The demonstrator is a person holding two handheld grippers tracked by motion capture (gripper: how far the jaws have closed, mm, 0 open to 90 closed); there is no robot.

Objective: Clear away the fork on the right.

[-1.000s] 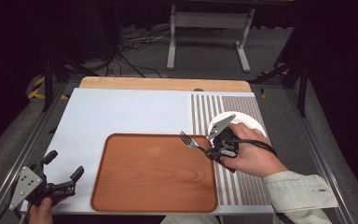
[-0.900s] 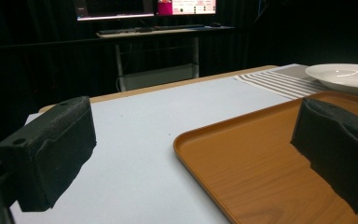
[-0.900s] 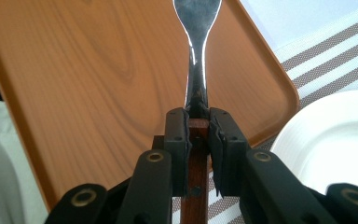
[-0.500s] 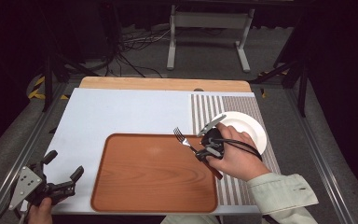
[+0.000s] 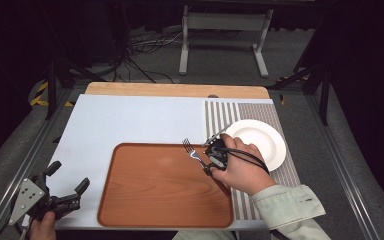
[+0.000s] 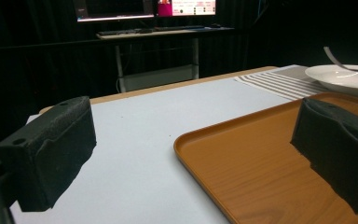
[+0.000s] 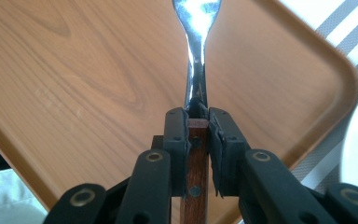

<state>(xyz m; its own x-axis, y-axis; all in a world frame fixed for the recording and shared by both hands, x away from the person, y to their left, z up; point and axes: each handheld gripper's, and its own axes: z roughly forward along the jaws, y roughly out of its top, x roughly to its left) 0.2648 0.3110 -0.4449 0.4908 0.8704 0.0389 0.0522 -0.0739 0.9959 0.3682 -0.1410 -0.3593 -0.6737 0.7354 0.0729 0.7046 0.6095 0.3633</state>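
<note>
Orange-brown tray; white plate; grey-striped mat; brown-handled fork

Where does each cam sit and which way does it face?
High view: above the person's side, looking forward and down on the table; forearms, left gripper, right gripper holding the fork.
Left gripper view: on the left gripper, low, looking across tray to the plate; open jaws.
Right gripper view: on the right gripper, looking down the fork over the tray.
Shared: all see the tray.
</note>
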